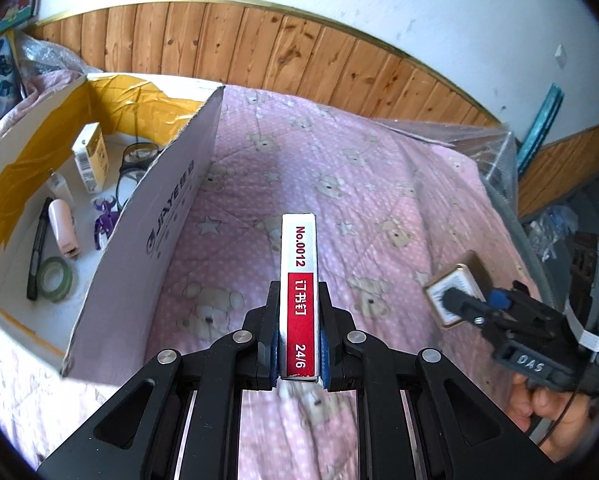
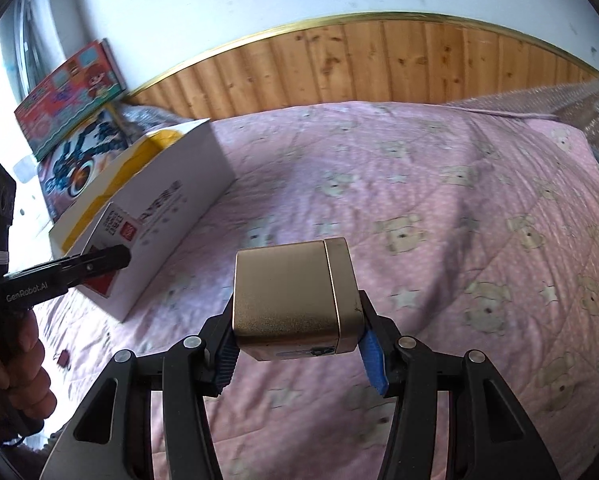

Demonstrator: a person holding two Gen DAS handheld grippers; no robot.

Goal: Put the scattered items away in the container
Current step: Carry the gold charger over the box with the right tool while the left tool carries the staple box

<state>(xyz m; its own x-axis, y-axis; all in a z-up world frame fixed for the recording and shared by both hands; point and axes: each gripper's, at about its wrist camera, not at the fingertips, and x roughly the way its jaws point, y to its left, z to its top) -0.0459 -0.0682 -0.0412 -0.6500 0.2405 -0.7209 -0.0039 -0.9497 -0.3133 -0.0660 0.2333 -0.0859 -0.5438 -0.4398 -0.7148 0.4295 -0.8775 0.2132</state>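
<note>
Left gripper (image 1: 299, 354) has its fingers (image 1: 325, 354) pinching a slim red-and-white staple box (image 1: 298, 280) by its long sides, held up above the pink bear-print bedspread (image 1: 339, 184), just to the right of the open cardboard box (image 1: 147, 220). Right gripper (image 2: 299, 354) is squeezing a gold square case (image 2: 295, 300) between its blue-padded fingers (image 2: 373, 360), also off the bed and further right, well away from the box. Inside the box you can see a green tape roll (image 1: 55, 279), a black pen (image 1: 39, 248), a pink stapler (image 1: 63, 228), a purple toy (image 1: 105, 220), glasses (image 1: 133, 168) and a small yellow carton (image 1: 91, 158). Wood panelling (image 1: 299, 52) runs behind the bed.
</note>
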